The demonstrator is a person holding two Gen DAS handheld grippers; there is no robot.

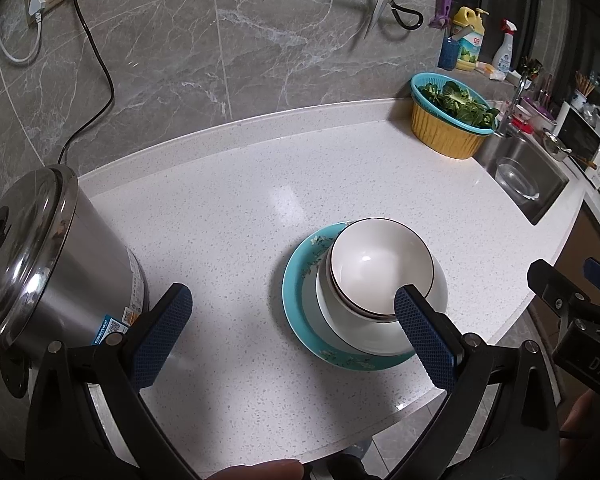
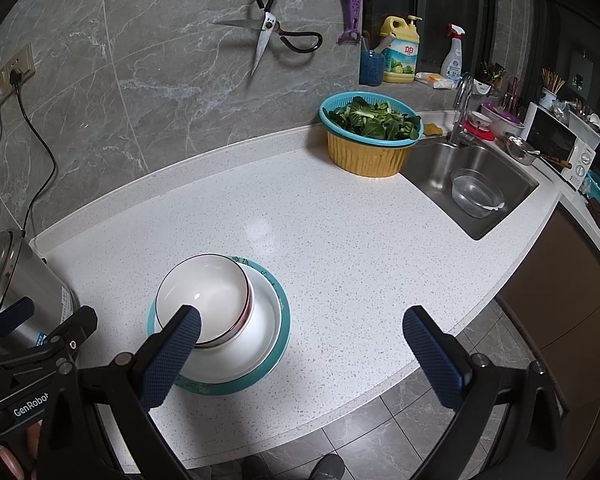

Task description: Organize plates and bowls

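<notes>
A stack stands near the front edge of the white counter: a teal floral plate (image 1: 300, 280) at the bottom, a white plate (image 1: 432, 296) on it, and white bowls with dark rims (image 1: 380, 264) nested on top. The stack also shows in the right wrist view, with the teal plate (image 2: 286, 320), white plate (image 2: 266, 316) and bowls (image 2: 208, 296). My left gripper (image 1: 292, 320) is open and empty, just in front of the stack and to its left. My right gripper (image 2: 300, 344) is open and empty, in front of the stack and to its right.
A steel pot with a lid (image 1: 40, 264) stands at the left, its black cord running up to a wall socket. A yellow basin with a teal basket of greens (image 2: 370, 136) sits by the sink (image 2: 472, 188), which holds a glass bowl. Scissors (image 2: 268, 32) hang on the wall.
</notes>
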